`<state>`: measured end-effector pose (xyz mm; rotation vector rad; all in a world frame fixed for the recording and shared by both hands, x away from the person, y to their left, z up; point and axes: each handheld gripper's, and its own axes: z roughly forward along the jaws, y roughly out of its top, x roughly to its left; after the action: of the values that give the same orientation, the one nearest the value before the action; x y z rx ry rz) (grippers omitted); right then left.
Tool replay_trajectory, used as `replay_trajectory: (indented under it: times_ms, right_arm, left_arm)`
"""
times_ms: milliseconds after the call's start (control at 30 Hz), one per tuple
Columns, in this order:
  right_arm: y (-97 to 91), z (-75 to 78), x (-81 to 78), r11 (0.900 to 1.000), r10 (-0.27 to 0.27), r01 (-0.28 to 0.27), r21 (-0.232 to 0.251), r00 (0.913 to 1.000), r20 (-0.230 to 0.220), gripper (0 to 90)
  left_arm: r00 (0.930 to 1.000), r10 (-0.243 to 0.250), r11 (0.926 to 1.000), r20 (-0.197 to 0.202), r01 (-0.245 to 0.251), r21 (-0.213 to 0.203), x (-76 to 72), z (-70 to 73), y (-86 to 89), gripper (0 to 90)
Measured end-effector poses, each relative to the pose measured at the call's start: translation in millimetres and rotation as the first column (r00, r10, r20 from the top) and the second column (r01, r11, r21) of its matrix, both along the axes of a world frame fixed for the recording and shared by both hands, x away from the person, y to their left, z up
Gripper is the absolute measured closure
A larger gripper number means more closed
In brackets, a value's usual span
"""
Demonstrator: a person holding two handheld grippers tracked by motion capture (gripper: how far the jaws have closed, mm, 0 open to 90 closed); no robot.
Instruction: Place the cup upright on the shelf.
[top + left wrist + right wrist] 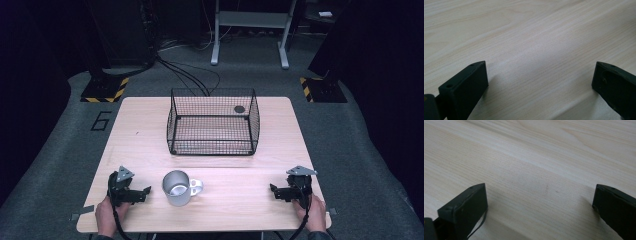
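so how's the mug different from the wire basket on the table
The mug is solid, pale grey metal with a side handle; the wire basket is black open mesh that you can see through. The mug is round and far smaller; the basket is boxy and wide. The mug stands near the person's edge, between the two hand-held grippers; the basket sits farther back. Both stand upright, open at the top, on the table.

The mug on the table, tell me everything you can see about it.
The mug looks like grey metal, with a pale loop handle pointing toward the person's right. It stands upright with its mouth open, and nothing can be seen inside it. It sits on the wooden table near the front edge, in front of the wire basket, closer to the left gripper. Neither gripper touches it.
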<state>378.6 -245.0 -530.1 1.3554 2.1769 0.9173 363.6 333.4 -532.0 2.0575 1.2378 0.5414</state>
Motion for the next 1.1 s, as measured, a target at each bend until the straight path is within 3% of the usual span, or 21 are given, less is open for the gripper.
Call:
replay_trajectory:
  times_ms: [233, 400, 500, 633, 667, 700, 867, 1100]
  right_arm:
    - [-2.0, 0.1, 0.9, 0.9998, 0.022, -0.022, 0.003, 0.9997, -0.006, 0.0]
    - [-2.5, 0.1, 2.0, 0.9995, 0.032, -0.032, 0.004, 0.9995, -0.004, 0.0]
    - [-2.6, 0.2, 2.2, 0.9994, 0.035, -0.035, 0.004, 0.9994, -0.006, 0.0]
    - [-2.5, 0.2, 2.1, 0.9994, 0.033, -0.033, 0.006, 0.9994, -0.008, 0.0]
    - [-2.6, 0.2, 2.2, 0.9993, 0.036, -0.036, 0.007, 0.9993, -0.008, 0.0]
    - [-2.6, 0.2, 2.2, 0.9993, 0.036, -0.036, 0.007, 0.9993, -0.008, 0.0]
    - [-2.8, -0.2, 2.6, 0.9992, 0.038, -0.038, 0.008, 0.9993, 0.002, 0.0]
    - [-2.8, -0.1, 2.6, 0.9992, 0.039, -0.039, 0.007, 0.9992, 0.000, 0.0]
  left_arm:
    - [1.0000, 0.000, 1.0000, -0.009, 0.000, 0.004, -0.3, 0.8, 0.2, 0.4]
    - [0.9990, 0.043, 0.9991, -0.010, -0.043, 0.001, -3.7, 0.9, -2.1, 0.4]
    - [0.9990, 0.044, 0.9990, -0.010, -0.044, 0.002, -3.9, 0.9, -1.9, 0.4]
    - [0.9999, -0.001, 0.9999, -0.016, 0.001, -0.014, -4.8, 1.5, -0.9, 0.0]
    - [0.9986, -0.042, 0.9979, -0.031, 0.041, -0.051, -7.0, 4.1, 0.6, 0.0]
    - [0.9986, -0.042, 0.9979, -0.031, 0.041, -0.051, -7.0, 4.1, 0.6, 0.0]
    - [0.9943, -0.107, 0.9889, 0.008, 0.107, -0.103, -17.6, 17.5, -0.4, 0.0]
    - [0.9848, -0.160, 0.9778, 0.068, 0.167, -0.126, -32.0, 36.8, -5.0, 0.0]
